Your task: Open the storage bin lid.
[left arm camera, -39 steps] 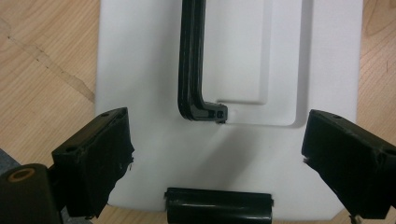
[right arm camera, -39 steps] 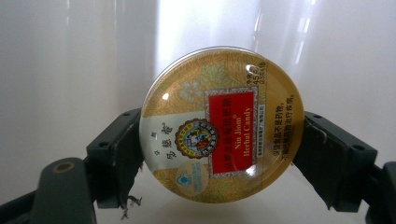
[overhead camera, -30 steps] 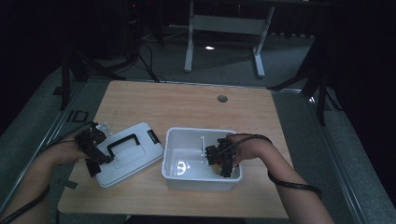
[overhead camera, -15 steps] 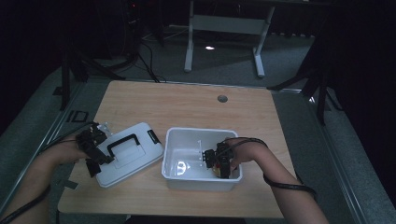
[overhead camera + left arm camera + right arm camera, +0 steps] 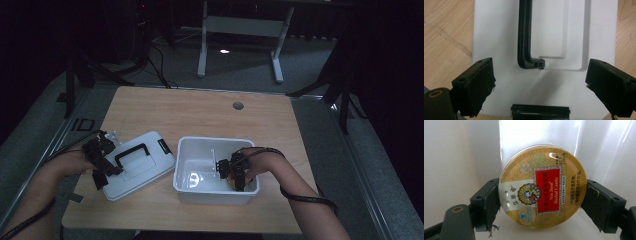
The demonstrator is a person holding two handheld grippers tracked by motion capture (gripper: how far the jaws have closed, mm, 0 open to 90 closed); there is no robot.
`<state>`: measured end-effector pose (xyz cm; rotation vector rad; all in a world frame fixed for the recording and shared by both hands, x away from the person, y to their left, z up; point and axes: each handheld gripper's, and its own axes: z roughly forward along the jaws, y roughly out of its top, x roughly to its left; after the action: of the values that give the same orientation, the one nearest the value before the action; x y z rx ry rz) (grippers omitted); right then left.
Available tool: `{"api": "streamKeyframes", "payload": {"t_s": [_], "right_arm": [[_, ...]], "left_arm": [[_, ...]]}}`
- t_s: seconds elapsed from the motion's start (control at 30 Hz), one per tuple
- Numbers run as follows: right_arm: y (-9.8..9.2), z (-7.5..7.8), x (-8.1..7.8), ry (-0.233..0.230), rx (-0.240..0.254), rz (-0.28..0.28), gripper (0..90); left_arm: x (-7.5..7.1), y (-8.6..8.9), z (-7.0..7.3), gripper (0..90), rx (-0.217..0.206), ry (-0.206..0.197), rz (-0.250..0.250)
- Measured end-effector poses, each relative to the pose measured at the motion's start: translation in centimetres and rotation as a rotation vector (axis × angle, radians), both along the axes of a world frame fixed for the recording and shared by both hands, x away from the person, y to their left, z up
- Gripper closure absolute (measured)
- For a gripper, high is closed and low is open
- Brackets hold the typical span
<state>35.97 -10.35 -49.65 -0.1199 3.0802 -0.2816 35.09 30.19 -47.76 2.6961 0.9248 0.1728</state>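
- Your right gripper (image 5: 231, 172) is down inside the white bin (image 5: 200, 145), lower right of centre in the high view, and it has crept a touch leftward and deeper over the last second.
- In the right gripper view, both jaws are clamped on the round gold candy tin (image 5: 542, 186), 1 pad on each side of its rim, label facing the camera.
- The tin (image 5: 231, 180) sits low in the bin's near right corner; whether it touches the floor yet I cannot tell.
- Your left gripper (image 5: 100, 162) has hardly budged: it hovers at the left end of the white lid (image 5: 145, 167), which lies flat on the wooden table (image 5: 200, 110) just left of the bin.
- In the left gripper view the jaws stand wide apart over the lid (image 5: 499, 30), gripping nothing, with the black handle (image 5: 525, 37) running up the middle of the frame and a black latch (image 5: 540, 112) at the bottom edge.
- My read: the tin is going in, so the placing is nearly done.
- Next you would let go of the tin, back out, then bring the lid across with those 2 open jaws.
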Motion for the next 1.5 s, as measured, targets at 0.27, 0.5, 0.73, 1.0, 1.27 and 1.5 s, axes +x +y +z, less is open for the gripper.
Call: {"api": "streamKeyframes", "payload": {"t_s": [0.27,0.5,0.73,1.0,1.27,1.5], "right_arm": [[-0.1,0.5,-0.1,0.008,0.018,-0.005,17.2],[-0.3,2.7,-0.2,-0.008,0.065,0.000,17.2],[-0.9,6.1,-0.5,-0.027,0.148,-0.012,16.2],[-2.6,9.3,-0.5,-0.028,0.214,-0.027,13.0],[-4.4,10.5,-0.8,-0.052,0.237,-0.048,13.0],[-6.5,11.8,-0.9,-0.073,0.268,-0.072,13.1]], "left_arm": [[-0.2,0.0,0.1,7.9,-0.003,-0.001,0.001],[-0.2,0.0,0.2,7.9,0.001,0.001,-0.001],[-0.2,0.0,0.5,8.0,0.006,-0.006,-0.003],[-0.3,0.0,0.5,8.0,0.009,-0.005,-0.001],[-0.3,0.0,0.7,8.0,0.015,-0.005,-0.003],[-0.3,-0.2,0.7,8.0,0.014,-0.004,-0.006]]}}
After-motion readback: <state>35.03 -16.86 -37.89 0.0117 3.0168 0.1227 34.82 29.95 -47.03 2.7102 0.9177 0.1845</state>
